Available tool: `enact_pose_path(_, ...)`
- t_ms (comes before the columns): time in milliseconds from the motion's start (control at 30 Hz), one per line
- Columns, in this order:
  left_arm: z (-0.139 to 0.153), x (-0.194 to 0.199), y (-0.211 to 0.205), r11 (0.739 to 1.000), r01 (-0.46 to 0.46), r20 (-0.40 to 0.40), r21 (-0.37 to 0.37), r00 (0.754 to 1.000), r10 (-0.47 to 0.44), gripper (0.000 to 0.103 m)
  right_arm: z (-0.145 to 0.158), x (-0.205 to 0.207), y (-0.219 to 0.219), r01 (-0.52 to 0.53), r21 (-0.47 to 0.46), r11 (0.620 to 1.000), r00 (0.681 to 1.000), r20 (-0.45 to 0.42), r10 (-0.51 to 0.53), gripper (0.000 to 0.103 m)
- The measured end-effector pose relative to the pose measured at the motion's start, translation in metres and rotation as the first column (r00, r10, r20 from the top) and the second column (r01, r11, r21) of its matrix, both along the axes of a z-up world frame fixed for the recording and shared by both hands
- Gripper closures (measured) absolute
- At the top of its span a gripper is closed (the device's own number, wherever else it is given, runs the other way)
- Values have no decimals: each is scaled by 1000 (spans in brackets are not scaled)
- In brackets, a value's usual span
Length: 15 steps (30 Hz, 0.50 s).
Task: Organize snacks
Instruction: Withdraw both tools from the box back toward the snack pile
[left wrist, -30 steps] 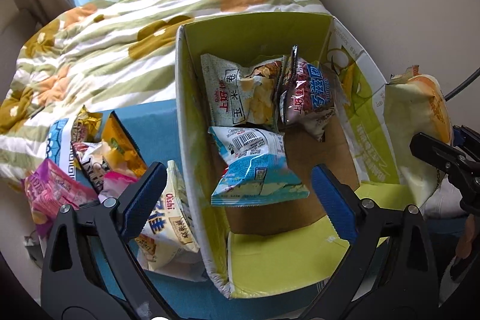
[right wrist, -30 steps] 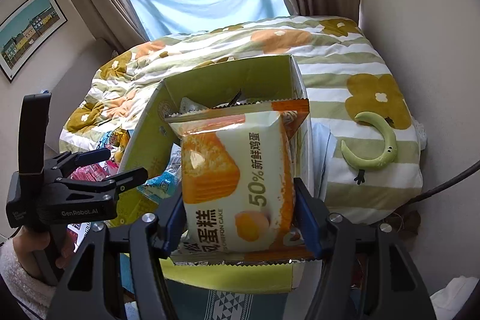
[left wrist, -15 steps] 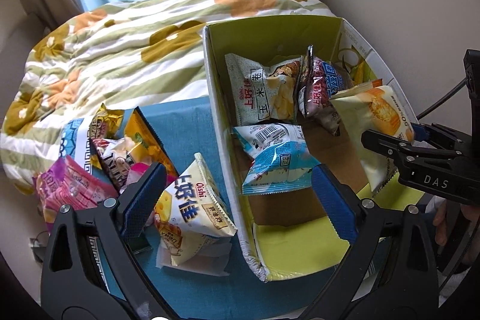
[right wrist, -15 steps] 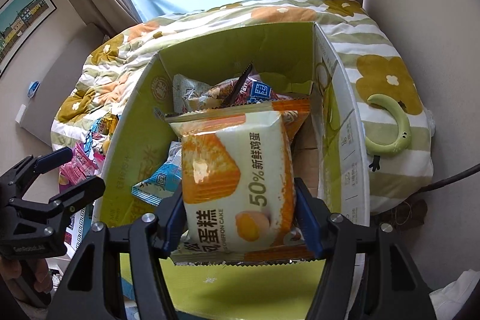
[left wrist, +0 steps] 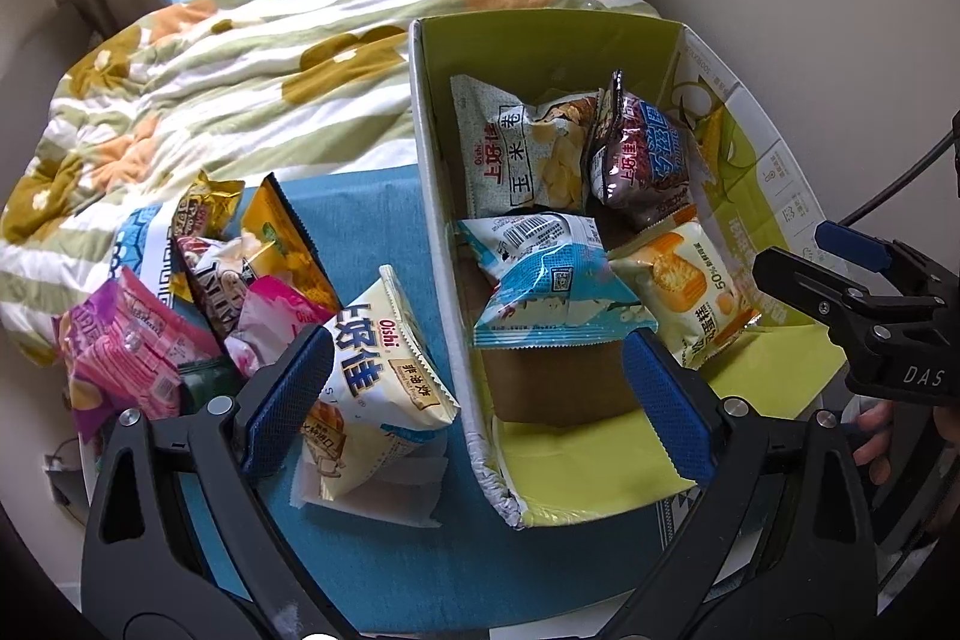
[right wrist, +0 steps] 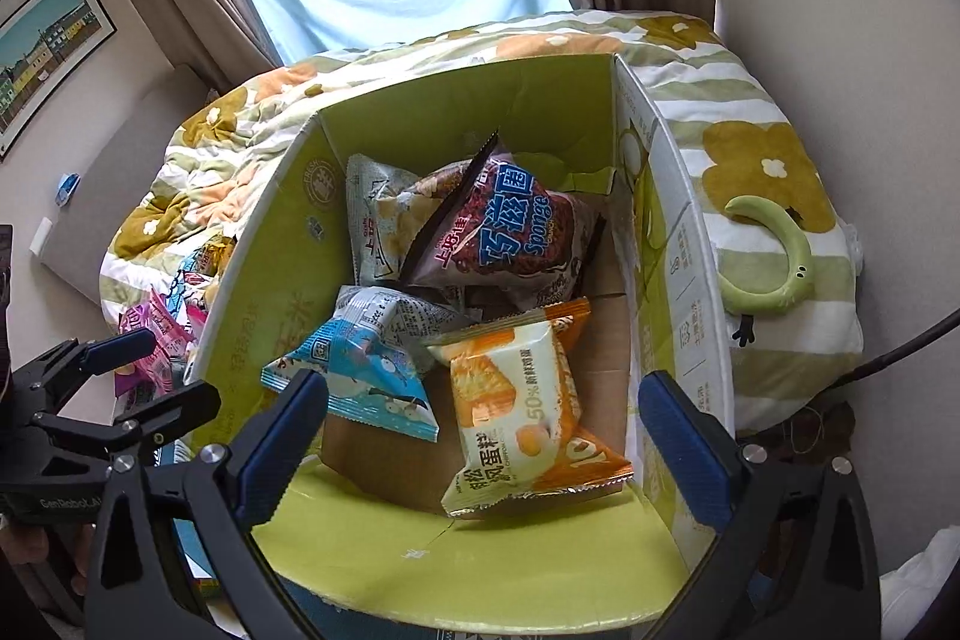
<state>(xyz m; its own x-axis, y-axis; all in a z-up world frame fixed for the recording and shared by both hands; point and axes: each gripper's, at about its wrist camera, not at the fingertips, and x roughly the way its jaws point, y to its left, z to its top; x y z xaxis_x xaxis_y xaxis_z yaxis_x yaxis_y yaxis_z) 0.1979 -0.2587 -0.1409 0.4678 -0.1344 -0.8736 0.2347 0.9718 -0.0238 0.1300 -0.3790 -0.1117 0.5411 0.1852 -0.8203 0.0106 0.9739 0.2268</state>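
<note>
Box (right wrist: 282,244): green cardboard, near flap cut off by the frame edge. Orange cake packet (right wrist: 522,412) lies inside at its near right, long axis running near to far, label end nearest. Corn-chip bag (right wrist: 375,220) half hidden behind brown Sponge bag (right wrist: 510,232). Right gripper (right wrist: 483,436): jaws opening, nothing pressed. Left gripper (left wrist: 477,400): wide apart, empty.

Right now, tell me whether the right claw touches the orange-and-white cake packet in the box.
Apart. The right wrist view shows the right claw opening, both pads clear of the orange-and-white cake packet lying in the green cardboard box.
</note>
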Motion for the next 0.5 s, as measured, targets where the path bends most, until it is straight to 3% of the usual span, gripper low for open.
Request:
enact_pose_path(233, 27, -18, -1, 1000, -24, 72, -14, 997, 25, 7, 23, -13, -4, -16, 2, 1000, 999, 42, 16, 0)
enact_pose_path(500, 63, -49, 23, 993, -114, 148, -44, 982, 119, 7, 65, -27, -1, -78, -29, 997, 991, 109, 80, 0)
